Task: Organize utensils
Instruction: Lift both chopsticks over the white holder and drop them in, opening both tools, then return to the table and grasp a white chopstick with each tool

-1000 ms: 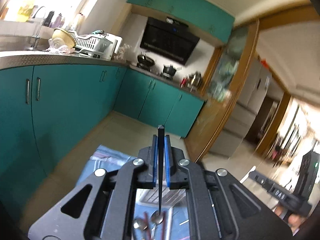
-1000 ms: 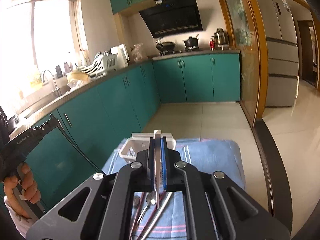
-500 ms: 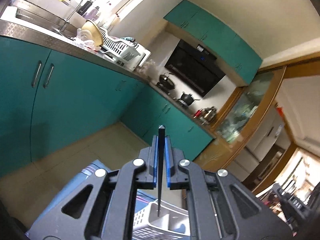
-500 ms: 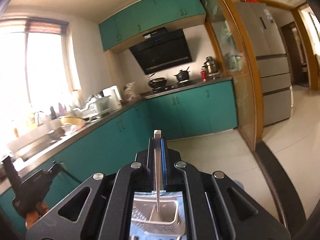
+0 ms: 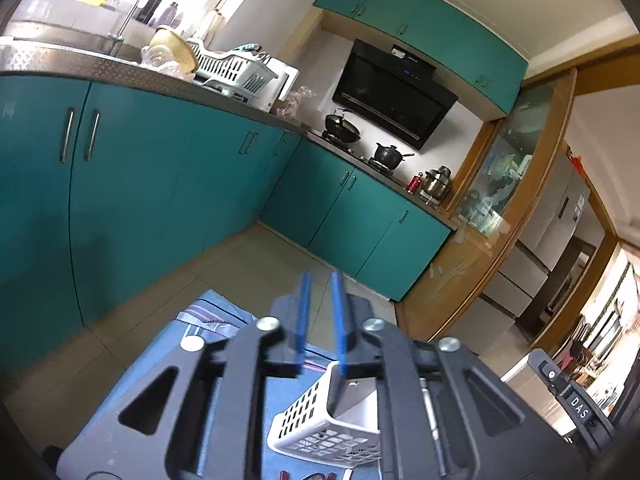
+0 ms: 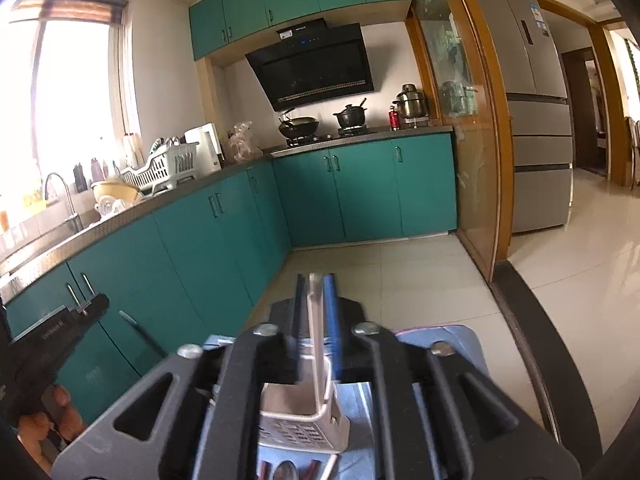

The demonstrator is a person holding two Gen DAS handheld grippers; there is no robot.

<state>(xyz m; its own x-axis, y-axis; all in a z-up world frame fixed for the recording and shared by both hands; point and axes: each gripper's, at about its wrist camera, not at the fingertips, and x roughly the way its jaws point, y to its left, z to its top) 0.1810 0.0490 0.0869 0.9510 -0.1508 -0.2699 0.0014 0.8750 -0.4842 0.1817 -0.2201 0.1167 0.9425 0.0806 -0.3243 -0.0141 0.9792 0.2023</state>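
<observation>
The right gripper [image 6: 316,320] is clamped on a pale, flat utensil handle [image 6: 318,344], holding it upright so the working end points straight down into the white slotted caddy [image 6: 304,432]. That vertical hold makes sense: the caddy is a narrow, tall holder, and anything going in has to enter end-first. The lower end of the handle sits inside the caddy's rim, though how deep it reaches is hidden by the wall.

Over on the other side, the left gripper [image 5: 320,320] has its blue pads [image 5: 302,312] spread apart with nothing between them. In the right-hand view a thin dark stick [image 6: 142,334] slants beside the left gripper's body; I cannot tell what it is or what it rests on.

The caddy stands on a blue striped cloth [image 5: 224,312] laid over the tabletop. More utensils [image 6: 288,470] lie on the cloth just in front of the caddy, a spoon bowl and reddish ends among them, so by my reading the sorting is only partway through.

Pose now: both grippers are tilted forward and down over the caddy, the right one almost directly above it, the left one off to its side, canted and rolled.
</observation>
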